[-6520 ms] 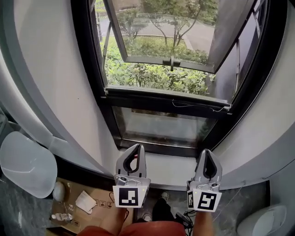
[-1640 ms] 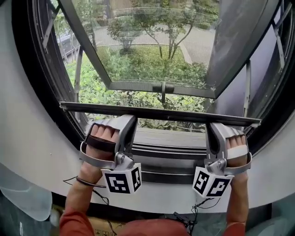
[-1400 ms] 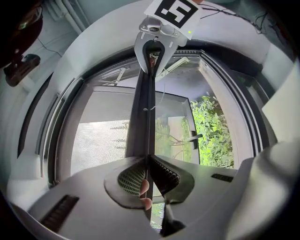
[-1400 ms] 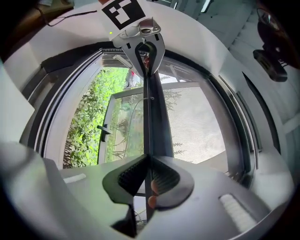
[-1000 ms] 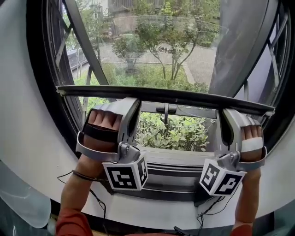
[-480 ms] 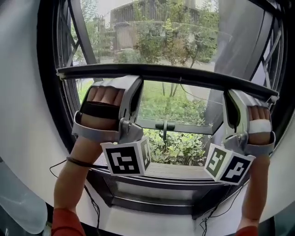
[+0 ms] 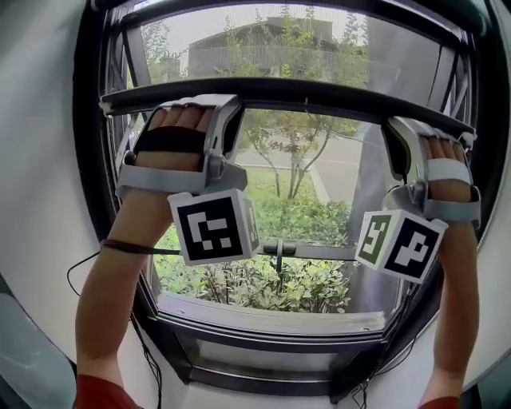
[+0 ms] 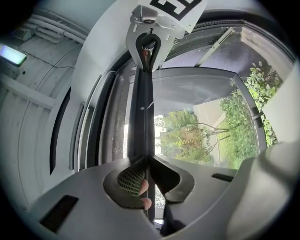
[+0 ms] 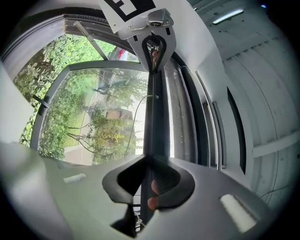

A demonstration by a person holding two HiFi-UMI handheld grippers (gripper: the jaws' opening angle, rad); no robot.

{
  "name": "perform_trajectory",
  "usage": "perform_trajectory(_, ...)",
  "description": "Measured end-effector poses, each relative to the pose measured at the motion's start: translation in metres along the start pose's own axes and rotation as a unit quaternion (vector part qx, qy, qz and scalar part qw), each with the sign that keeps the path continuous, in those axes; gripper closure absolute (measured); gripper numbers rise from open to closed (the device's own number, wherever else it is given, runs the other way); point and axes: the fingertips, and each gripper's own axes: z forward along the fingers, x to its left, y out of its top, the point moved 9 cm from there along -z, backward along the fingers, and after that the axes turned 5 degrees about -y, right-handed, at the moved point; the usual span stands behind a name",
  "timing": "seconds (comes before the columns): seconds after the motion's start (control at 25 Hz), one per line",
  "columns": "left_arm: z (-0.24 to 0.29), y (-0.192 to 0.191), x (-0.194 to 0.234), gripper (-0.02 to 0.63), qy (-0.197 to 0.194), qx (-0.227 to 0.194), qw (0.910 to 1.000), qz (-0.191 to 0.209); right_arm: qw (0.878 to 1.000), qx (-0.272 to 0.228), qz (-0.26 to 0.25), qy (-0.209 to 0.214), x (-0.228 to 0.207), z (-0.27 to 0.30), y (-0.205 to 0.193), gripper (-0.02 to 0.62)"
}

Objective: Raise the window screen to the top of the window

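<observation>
The window screen's dark bottom bar [image 7: 303, 89] runs level across the upper part of the window, with grey mesh [image 7: 279, 44] stretched above it. My left gripper [image 7: 226, 102] is shut on the bar near its left end. My right gripper [image 7: 393, 128] is shut on it near its right end. In the left gripper view the bar [image 8: 140, 117] leaves the closed jaws of the left gripper [image 8: 146, 161] and runs to the right gripper [image 8: 149, 47]. In the right gripper view the right gripper [image 9: 149, 159] pinches the same bar [image 9: 157, 122].
The dark window frame [image 7: 88, 160] rings the opening, and its top rail [image 7: 447, 16] lies just above the bar. Below, an outward-opened sash with a handle [image 7: 279, 248] shows trees and bushes beyond. The sill [image 7: 263, 319] lies at the bottom. White curved walls flank the window.
Both grippers have gone up together with the screen bar, from near the sill to the upper part of the window. The view has tilted upward with them.
</observation>
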Motion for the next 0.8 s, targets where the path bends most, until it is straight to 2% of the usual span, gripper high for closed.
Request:
perform_trajectory(0.52, 0.058, -0.004, 0.079, 0.565, 0.003, 0.013, 0.9999, -0.006, 0.999, 0.019, -0.014, -0.045, -0.073, 0.073, -0.006, 0.557)
perform_trajectory(0.8, 0.082, -0.003, 0.114, 0.565, 0.033, 0.005, 0.9994, -0.012, 0.998, 0.027, -0.014, -0.061, -0.103, 0.105, -0.01, 0.557)
